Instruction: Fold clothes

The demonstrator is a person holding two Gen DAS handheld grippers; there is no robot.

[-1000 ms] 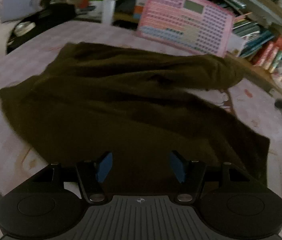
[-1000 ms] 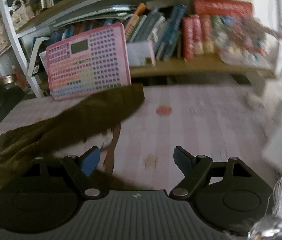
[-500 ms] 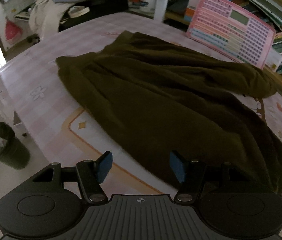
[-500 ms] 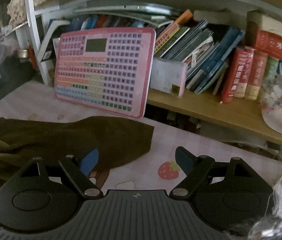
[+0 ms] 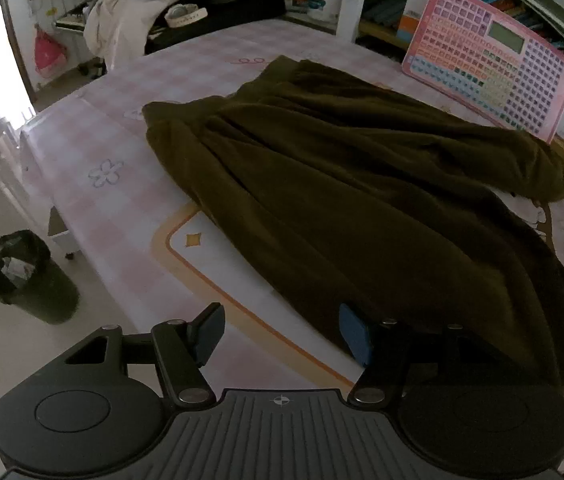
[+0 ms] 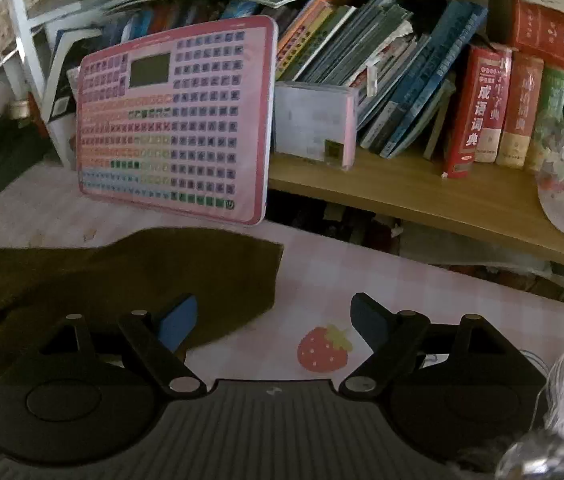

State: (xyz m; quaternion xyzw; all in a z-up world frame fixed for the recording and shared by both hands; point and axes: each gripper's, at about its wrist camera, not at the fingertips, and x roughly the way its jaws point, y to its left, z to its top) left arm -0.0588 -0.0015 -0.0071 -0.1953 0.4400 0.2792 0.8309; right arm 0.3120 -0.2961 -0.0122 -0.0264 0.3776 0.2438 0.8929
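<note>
Sprawling rumpled across my pink checked tablecloth (image 5: 121, 208), the dark olive fleece garment (image 5: 362, 184) lies unfolded while my left gripper (image 5: 282, 334) and right gripper (image 6: 273, 320) gape wide, empty.

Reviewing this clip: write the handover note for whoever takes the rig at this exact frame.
Left gripper: open, empty, at the near edge of the dark olive garment.
Right gripper: open, empty, over the garment's end by the strawberry print.
Garment lies spread and rumpled on the pink checked table, below the pink keyboard toy.
Done: no fold visible.
Left: grasp the edges and fold.
</note>
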